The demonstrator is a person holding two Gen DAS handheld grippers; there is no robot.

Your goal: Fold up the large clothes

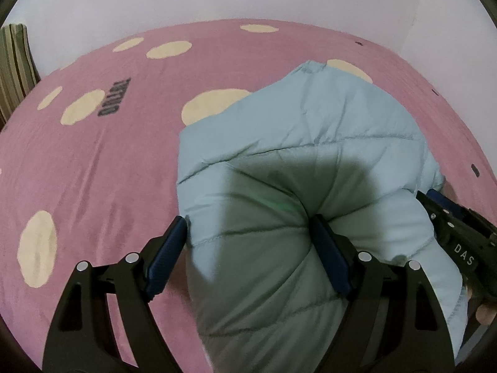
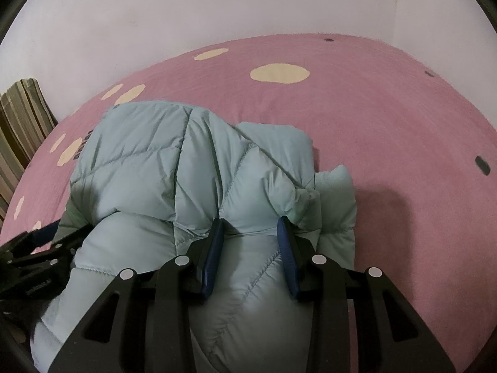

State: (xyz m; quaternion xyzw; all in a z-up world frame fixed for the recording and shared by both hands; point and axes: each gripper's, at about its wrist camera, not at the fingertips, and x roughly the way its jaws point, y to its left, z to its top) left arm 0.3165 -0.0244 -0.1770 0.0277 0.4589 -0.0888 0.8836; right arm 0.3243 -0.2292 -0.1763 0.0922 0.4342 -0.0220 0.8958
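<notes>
Pale blue quilted jacket [image 1: 298,161] bunched on pink dotted bedsheet [image 1: 93,161], toward its near edge. Left gripper [image 1: 248,242] and right gripper [image 2: 250,236] each clamp a puffy fold. Sheet print unreadable; right gripper's body [image 1: 459,236] reads "DAS".

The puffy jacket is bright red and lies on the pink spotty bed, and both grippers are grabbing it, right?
Not quite: the puffy jacket is pale blue-green, not red, as both wrist views show. It lies on the pink spotty bed, with the left gripper and right gripper both around its padding.
</notes>
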